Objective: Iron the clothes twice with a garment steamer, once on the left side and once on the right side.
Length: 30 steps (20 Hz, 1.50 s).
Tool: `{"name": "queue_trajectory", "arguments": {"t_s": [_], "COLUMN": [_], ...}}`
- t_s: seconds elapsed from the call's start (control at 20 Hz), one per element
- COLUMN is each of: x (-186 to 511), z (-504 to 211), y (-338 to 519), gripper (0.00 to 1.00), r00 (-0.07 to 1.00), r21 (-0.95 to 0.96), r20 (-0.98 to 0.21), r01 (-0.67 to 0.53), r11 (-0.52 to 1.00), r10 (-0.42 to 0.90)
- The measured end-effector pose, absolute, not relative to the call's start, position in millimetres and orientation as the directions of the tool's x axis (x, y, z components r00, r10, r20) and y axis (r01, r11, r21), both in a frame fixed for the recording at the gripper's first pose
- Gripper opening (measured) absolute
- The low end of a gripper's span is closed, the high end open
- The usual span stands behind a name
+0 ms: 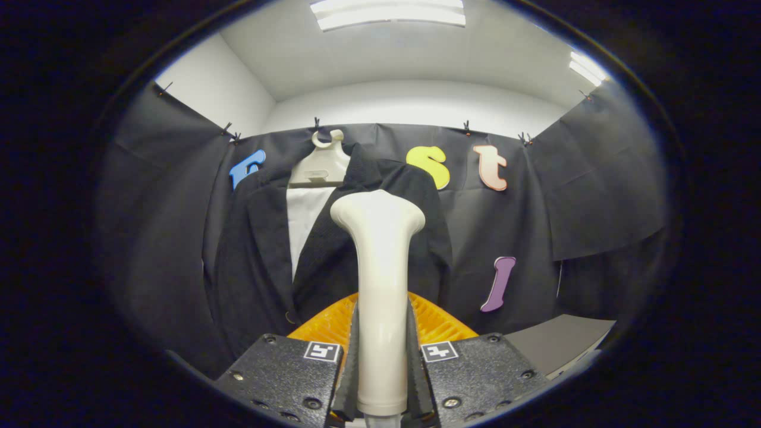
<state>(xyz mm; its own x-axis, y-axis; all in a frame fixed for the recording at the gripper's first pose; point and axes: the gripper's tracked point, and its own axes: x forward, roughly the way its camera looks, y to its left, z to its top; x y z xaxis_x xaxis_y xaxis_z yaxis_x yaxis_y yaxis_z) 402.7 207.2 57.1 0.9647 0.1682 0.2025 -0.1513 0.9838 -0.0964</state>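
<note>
Black cloth (571, 196) lined the back and sides of the booth, clipped along its top edge beneath a white wall and a white ceiling with lit light panels (389, 13). Against that cloth, beyond the fingers, a dark jacket (255, 255) hung on a pale plastic hanger (321, 163), its lapels open over a strip of white shirt (304, 220).

From where I ran the rig, the gripper (382, 368) had its jaws drawn in close on the cream handle of the garment steamer (380, 279). Both fingers pressed against the handle's sides, one on each flank, with no gap that I could make out. The handle rose straight up from between them and flared into a rounded head at the top. That head stood in front of the jacket's right-hand front panel, just beside the lapel; I could not tell whether it touched the fabric.

Behind the handle's lower part, just ahead of the fingers, lay an orange ribbed piece (437, 324), spreading out to either side. Off to the right and lower down, a grey flat surface (559, 342) showed an angled corner beside the hanging cloth.
</note>
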Motion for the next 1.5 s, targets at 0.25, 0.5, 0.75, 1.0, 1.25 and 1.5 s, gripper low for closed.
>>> {"name": "queue_trajectory", "arguments": {"t_s": [0.25,0.5,0.75,1.0,1.25,1.5], "x": [387.2,374.7,364.3,357.2,350.7,355.1], "z": [25.5,-16.7,-55.5,-94.1,-123.1,-150.5], "y": [202.3,197.6,190.9,184.5,179.4,171.2], "gripper": [0.36,0.36,0.36,0.36,0.36,0.36], "r00": [0.975,0.987,0.988,0.981,0.966,0.951], "r21": [-0.098,-0.115,-0.141,-0.162,-0.174,-0.196], "r20": [0.15,0.044,-0.053,-0.152,-0.237,-0.3], "r01": [-0.151,-0.149,-0.151,-0.146,-0.145,-0.14], "r11": [0.984,0.982,0.978,0.976,0.974,0.971], "r10": [0.164,0.154,0.145,0.121,0.102,0.077]}}
